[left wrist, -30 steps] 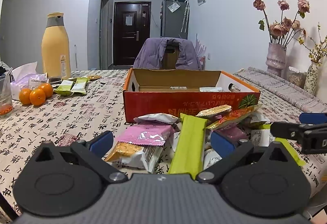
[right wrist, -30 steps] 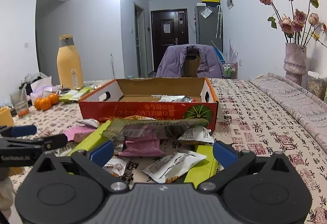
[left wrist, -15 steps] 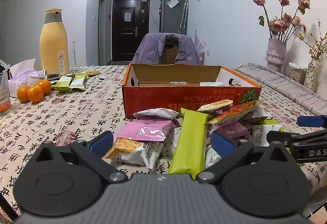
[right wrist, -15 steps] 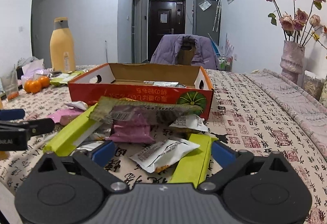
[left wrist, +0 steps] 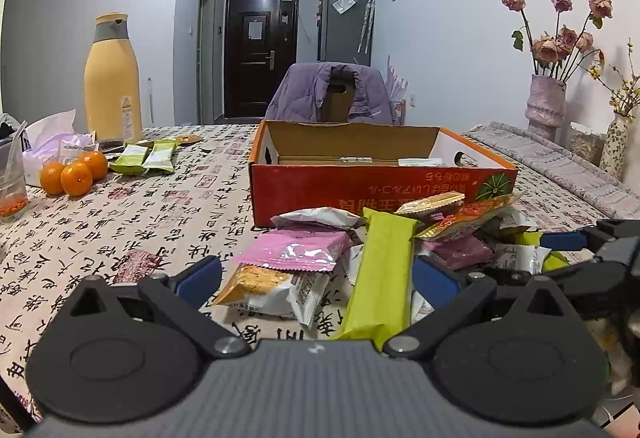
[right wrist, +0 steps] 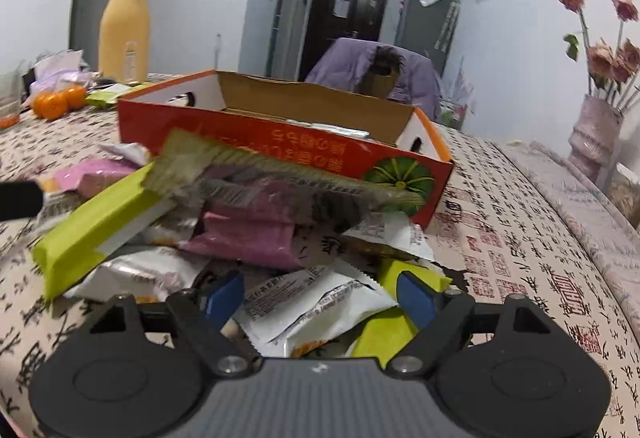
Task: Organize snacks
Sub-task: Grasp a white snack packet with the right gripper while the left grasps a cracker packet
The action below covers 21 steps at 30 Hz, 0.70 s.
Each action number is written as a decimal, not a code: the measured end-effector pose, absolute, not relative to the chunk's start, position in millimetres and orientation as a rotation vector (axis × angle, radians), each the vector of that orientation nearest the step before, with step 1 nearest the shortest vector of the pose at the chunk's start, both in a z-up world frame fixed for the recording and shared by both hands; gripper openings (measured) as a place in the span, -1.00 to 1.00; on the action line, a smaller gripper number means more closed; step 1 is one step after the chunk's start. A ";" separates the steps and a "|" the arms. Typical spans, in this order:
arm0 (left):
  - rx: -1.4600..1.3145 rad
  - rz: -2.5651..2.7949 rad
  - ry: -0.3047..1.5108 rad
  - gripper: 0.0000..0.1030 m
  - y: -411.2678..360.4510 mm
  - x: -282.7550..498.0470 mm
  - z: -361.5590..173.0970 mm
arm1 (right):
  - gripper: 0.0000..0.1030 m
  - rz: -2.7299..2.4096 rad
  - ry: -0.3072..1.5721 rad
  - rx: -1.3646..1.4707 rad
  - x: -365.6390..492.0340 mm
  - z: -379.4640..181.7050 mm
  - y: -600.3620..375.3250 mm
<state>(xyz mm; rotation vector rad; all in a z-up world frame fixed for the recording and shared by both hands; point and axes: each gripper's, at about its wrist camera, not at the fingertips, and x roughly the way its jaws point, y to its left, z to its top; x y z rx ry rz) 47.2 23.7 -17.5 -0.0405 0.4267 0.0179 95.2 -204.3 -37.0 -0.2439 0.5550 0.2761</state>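
Observation:
A heap of snack packets lies on the patterned tablecloth in front of an open red-orange cardboard box [left wrist: 380, 194] [right wrist: 280, 138]. My left gripper [left wrist: 316, 278] is open and low over the heap. A pink packet [left wrist: 296, 248], an orange-and-white packet [left wrist: 272, 288] and a long green bar [left wrist: 380, 274] lie between its fingers, apart from the pads. My right gripper [right wrist: 320, 298] is tilted into the heap's right side, its jaws closing around a white packet [right wrist: 312, 306] without pressing on it. A second green bar [right wrist: 384, 330] lies under its right finger. A few packets lie inside the box.
A tall yellow bottle [left wrist: 114, 78], three oranges [left wrist: 74, 174], two green packets [left wrist: 146, 158] and a glass [left wrist: 12, 178] stand at the back left. Vases with dried flowers [left wrist: 546, 106] are at the right. A chair with a purple jacket [left wrist: 332, 92] stands behind the box.
My right gripper has dropped forward into the heap and rolled, and its jaws have narrowed around the white packet. My left gripper has stayed where it was.

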 end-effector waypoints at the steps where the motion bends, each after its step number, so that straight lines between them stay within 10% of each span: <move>1: -0.044 0.020 0.430 1.00 24.5 47.8 -17.8 | 0.61 0.288 0.553 -0.246 93.1 -37.0 -204.5; 21: -0.049 0.032 0.449 1.00 25.3 47.2 -20.1 | 0.86 0.386 0.529 -0.283 74.3 -40.9 -198.9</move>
